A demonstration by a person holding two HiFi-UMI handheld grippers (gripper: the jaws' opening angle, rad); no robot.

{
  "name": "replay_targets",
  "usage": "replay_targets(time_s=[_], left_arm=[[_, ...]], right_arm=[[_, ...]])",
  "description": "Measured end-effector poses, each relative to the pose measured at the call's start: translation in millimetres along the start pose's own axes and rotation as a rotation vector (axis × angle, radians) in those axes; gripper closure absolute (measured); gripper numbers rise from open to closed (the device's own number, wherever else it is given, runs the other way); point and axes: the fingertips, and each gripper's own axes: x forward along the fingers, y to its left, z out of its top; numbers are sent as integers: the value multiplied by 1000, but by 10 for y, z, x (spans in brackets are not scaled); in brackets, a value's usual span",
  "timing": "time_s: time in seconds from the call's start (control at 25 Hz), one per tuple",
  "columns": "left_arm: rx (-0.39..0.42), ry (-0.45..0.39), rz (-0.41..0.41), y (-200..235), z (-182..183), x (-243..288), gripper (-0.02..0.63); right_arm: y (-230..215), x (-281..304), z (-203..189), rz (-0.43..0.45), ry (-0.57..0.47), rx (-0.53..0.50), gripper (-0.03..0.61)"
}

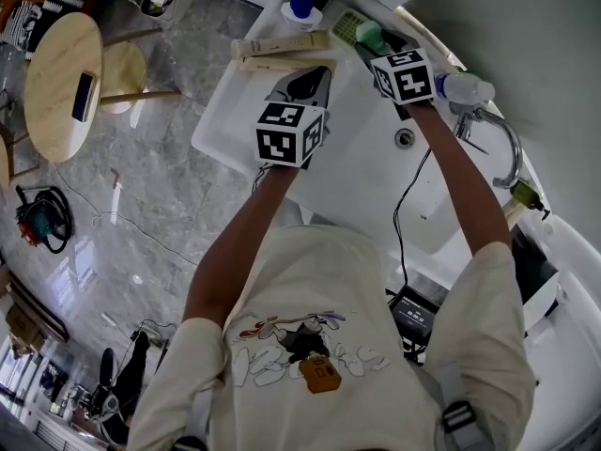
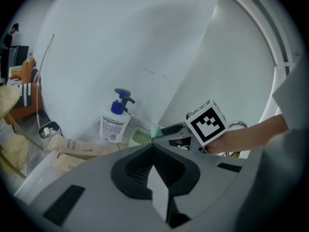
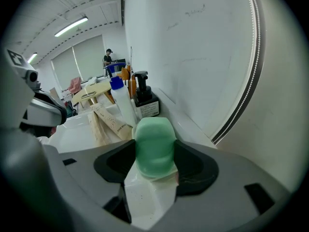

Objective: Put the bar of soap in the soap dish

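At far edge of white counter, near the wall: right gripper, jaws clamped on a pale green bar of soap, one jaw against each side of the bar. Head view shows the bar just right of the ridged green soap dish; left gripper view puts it at the dish's right rim, but contact cannot be judged. The dish holds nothing.

Left gripper: jaws pressed together, nothing between them; it hangs over the counter nearer the person, just short of two kraft card boxes. Print on the upper box reads in part "OOTH" over "USH", w/ a dotted pattern beside it.

Left of the dish stands a white pump bottle w/ blue pump head; its label carries small print, too fine to read. Right gripper view adds a dark pump bottle w/ a white label, likewise illegible.

Right of the counter: sink basin w/ drain and chrome faucet. Each gripper bears a black-and-white marker cube.
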Motion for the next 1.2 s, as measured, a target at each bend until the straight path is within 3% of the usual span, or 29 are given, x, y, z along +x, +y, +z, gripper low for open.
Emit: replay_targets(time_s=[0.56,1.2], left_arm=[[26,19,13,38,-32,163,606],[35,2,13,-20,27,176,605]], right_arm=[[-6,121,-21,27,93,-69,330],[97,195,-73,23,270,-317,330]])
